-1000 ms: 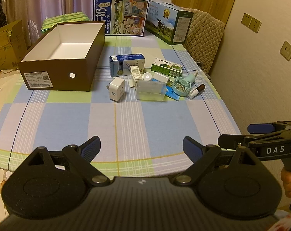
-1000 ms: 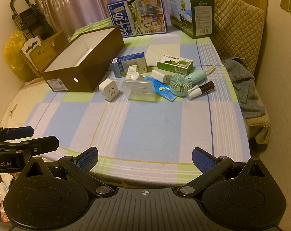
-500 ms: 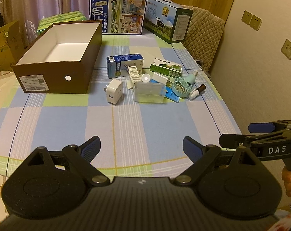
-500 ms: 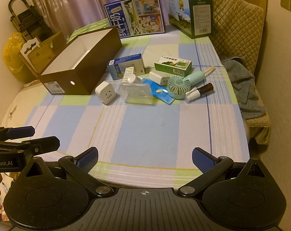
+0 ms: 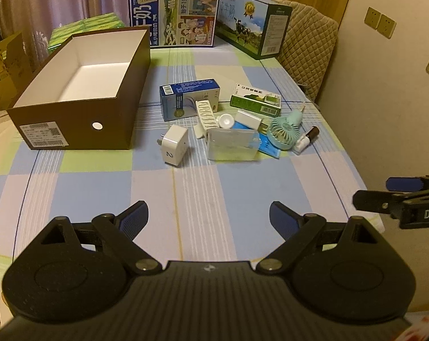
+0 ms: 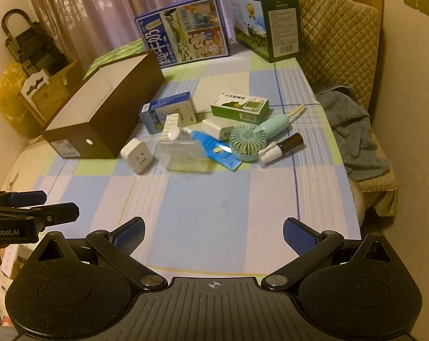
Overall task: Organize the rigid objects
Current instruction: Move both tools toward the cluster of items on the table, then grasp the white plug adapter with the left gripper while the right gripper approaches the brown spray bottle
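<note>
Checked pastel tablecloth (image 5: 106, 187) is carrying an open brown cardboard box (image 5: 83, 125); a white plug adapter (image 5: 174, 145) is lying just right of it. Left gripper (image 5: 208, 216) and right gripper (image 6: 213, 233) are both hovering with fingers spread apart, holding nothing.

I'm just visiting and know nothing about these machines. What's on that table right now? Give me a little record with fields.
left tool: open, holding nothing, above the near part of the table
right tool: open, holding nothing
table: checked cloth
brown box: lid off, nothing seen inside, on the left
pile beside it: white plug, blue carton, green carton, clear bottle, mint fan, small dark vial
far end: two milk cartons
sorted so far: nothing is in the brown box
</note>
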Motion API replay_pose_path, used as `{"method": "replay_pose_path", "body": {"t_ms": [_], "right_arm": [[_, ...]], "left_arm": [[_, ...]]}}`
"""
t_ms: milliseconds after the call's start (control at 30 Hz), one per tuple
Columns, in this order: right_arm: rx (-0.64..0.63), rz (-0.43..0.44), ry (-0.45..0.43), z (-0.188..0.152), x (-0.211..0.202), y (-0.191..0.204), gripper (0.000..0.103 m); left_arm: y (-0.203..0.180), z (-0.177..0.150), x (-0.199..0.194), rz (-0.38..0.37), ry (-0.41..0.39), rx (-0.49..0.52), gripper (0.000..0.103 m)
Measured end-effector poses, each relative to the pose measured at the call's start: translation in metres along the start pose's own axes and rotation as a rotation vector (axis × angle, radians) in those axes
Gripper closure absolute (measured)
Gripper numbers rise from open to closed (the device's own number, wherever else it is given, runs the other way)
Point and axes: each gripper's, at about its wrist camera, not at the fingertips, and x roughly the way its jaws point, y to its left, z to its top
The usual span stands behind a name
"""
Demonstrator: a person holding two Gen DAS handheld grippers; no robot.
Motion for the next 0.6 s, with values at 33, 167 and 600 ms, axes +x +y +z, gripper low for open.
{"method": "replay_pose_path", "body": {"t_ms": [33, 167, 600], "right_arm": [[0.001, -0.002, -0.002, 0.002, 0.002, -0.001, 0.002], [0.012, -0.011, -0.009, 0.008, 0.012, -0.008, 0.002], [0.092, -0.057, 0.01, 0.025, 0.053, -0.021, 0.002]], "left_arm": [[0.002, 0.002, 0.004, -0.002, 0.004, 0.003, 0.013], [0.011, 0.011, 0.021, -0.014, 0.01, 0.024, 0.013], [0.039, 0.041, 0.082, -0.039, -0.016, 0.149, 0.027]]}}
